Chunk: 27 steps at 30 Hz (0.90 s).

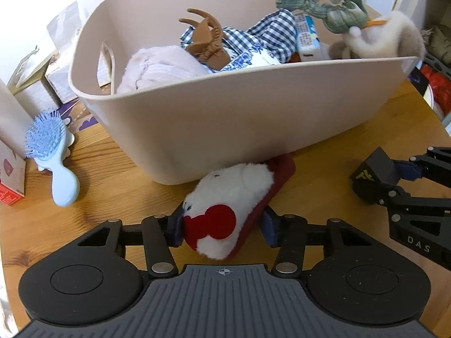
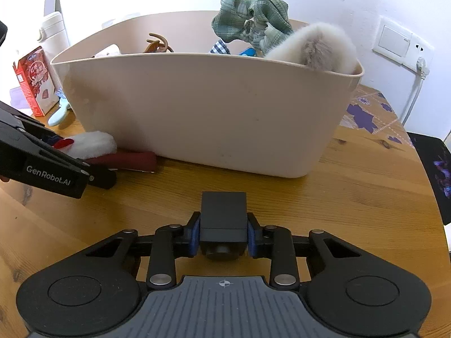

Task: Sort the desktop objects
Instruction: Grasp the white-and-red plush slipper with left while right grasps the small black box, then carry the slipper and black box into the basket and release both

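Left gripper [image 1: 222, 229] pads only loosely bracket the plush toy [image 1: 225, 208], so it may slip on lift; right gripper [image 2: 224, 236] clamps a black box [image 2: 223, 219].

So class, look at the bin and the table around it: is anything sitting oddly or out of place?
Yes. A green scrunchie and a fluffy beige plush overhang the bin rim at one end, looking overfilled. A blue hairbrush lies unsorted on the table.

Beige bin [image 1: 239, 118], blue hairbrush [image 1: 50, 152], green plaid scrunchie [image 2: 251, 19], blue gingham cloth [image 1: 270, 36]
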Each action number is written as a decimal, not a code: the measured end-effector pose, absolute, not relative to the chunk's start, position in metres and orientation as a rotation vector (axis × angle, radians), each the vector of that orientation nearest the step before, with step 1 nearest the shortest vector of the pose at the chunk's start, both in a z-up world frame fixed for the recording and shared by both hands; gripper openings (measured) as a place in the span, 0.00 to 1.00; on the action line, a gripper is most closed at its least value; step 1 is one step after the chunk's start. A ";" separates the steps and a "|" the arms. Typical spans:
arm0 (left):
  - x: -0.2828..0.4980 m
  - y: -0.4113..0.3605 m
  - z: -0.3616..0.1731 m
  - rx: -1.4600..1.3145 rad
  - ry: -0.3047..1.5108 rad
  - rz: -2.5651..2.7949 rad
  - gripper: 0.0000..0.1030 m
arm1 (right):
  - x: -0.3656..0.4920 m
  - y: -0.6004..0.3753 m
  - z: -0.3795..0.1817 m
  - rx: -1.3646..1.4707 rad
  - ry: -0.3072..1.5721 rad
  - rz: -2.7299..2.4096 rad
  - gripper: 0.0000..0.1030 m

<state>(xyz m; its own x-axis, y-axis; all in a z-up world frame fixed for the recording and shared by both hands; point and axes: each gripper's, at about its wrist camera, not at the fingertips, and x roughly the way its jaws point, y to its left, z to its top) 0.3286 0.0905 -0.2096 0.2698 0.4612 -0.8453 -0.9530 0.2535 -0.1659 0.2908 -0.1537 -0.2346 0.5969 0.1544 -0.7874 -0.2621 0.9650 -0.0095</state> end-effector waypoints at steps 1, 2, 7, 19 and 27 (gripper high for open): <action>0.329 0.090 -0.209 -0.789 0.765 1.095 0.48 | 0.291 -0.154 -0.234 -0.130 0.901 0.243 0.28; 0.329 0.089 -0.209 -0.789 0.764 1.090 0.46 | 0.290 -0.154 -0.234 -0.130 0.903 0.243 0.28; 0.332 0.082 -0.206 -0.778 0.771 1.074 0.40 | 0.285 -0.158 -0.234 -0.128 0.911 0.237 0.28; 0.345 0.054 -0.193 -0.718 0.793 1.031 0.37 | 0.261 -0.172 -0.219 -0.109 0.902 0.230 0.28; 0.349 0.034 -0.181 -0.720 0.779 1.032 0.37 | 0.241 -0.182 -0.205 -0.094 0.882 0.225 0.28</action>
